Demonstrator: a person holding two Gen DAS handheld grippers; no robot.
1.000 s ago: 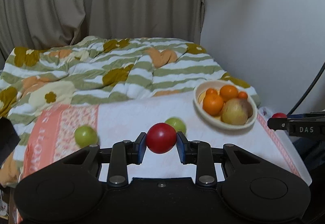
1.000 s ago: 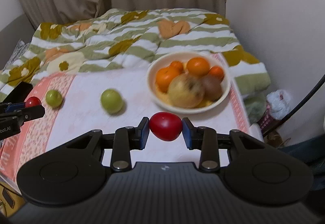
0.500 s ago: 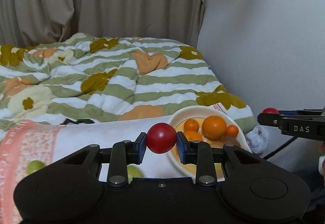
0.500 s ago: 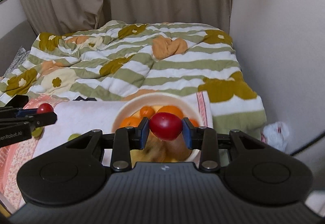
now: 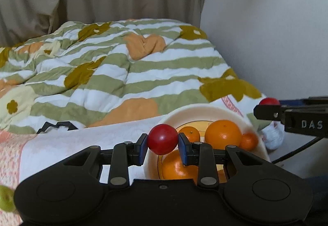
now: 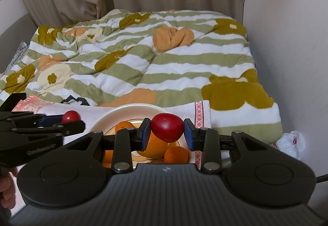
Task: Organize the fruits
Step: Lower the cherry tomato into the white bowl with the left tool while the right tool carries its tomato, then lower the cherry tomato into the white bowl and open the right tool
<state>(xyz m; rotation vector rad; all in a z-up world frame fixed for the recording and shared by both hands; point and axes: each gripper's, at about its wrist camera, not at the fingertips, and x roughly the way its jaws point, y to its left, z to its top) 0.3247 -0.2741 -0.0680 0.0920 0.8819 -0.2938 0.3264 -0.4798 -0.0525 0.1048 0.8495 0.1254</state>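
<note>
Delivery is the step in hand, I judge: both grippers carry red fruit over the bowl and neither has let go.

Far left in the left wrist view, a green fruit lies on the white cloth, well apart from the bowl and not yet gathered. The left gripper is clamped on a round red fruit, which hangs over the bowl's near left rim, above an orange. To its right, the right gripper is clamped on an egg-shaped red fruit, poised over the bowl's middle, above the oranges.

Next, each gripper needs to sink lower, then part its jaws so the fruit drops into a gap and not onto an orange, from which it could roll out. The left fruit should first shift further inward from the rim.

Room is tight: the grippers sit close side by side, the wall stands near on the right, and the cloth's right edge lies just beyond the bowl.
</note>
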